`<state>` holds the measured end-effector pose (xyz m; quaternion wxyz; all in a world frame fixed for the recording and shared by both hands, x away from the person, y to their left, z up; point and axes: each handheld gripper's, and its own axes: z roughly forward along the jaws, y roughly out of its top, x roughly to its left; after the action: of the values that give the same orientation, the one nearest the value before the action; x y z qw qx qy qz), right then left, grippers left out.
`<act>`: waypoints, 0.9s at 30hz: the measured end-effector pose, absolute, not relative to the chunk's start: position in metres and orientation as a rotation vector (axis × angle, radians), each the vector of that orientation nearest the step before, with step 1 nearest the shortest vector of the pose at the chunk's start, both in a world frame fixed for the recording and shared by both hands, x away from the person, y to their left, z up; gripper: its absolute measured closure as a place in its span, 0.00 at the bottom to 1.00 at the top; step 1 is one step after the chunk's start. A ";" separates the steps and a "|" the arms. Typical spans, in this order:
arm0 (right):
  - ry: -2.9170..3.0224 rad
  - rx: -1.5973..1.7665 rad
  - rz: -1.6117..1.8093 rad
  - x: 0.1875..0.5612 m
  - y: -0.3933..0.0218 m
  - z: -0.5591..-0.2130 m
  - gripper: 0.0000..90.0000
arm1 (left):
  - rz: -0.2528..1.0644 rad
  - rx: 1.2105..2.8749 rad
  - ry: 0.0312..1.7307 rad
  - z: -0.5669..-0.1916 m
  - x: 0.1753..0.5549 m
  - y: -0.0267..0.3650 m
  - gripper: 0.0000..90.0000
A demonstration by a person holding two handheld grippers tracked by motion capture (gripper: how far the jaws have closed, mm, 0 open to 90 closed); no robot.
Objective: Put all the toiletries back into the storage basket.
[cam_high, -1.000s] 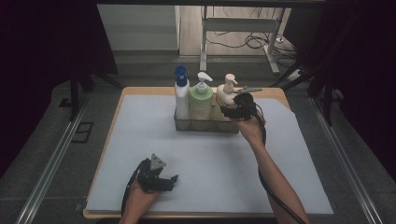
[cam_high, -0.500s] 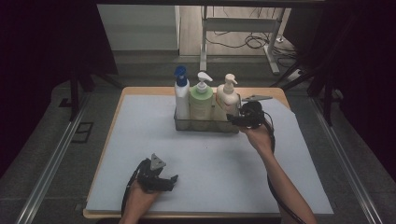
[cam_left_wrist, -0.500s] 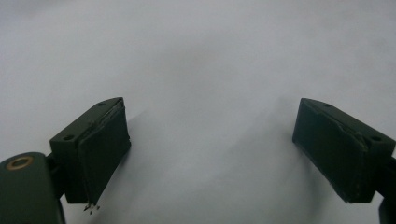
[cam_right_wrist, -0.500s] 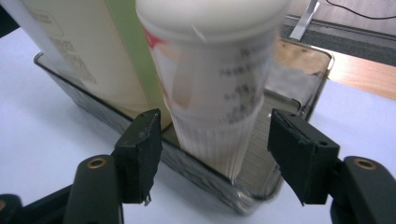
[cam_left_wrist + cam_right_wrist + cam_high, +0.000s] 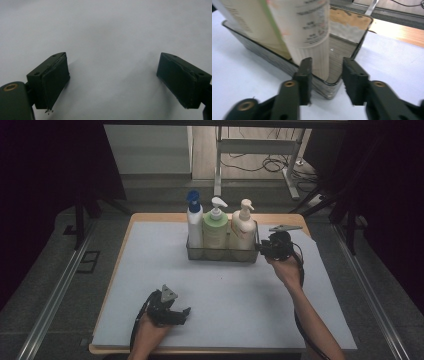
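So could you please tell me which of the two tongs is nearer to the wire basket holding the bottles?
Right. The right tongs sit at the wire basket's right end, its corner between their jaws; the left tongs rest far off near the table's front edge.

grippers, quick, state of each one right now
left gripper: open, nothing between the jaws, over the white mat.
right gripper: jaws have just been closing around the corner of the mesh caddy; contact cannot be told.
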<state>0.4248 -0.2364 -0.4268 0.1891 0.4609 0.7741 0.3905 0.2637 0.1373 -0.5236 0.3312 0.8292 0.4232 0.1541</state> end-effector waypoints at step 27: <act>2.208 1.357 0.992 0.472 -0.217 -0.452 1.00 | 0.402 2.168 1.106 -0.524 0.264 0.137 0.12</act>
<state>0.4720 -0.2173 -0.4517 0.1822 0.4809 0.7823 0.3516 0.2638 0.1374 -0.5236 0.3313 0.8293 0.4230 0.1538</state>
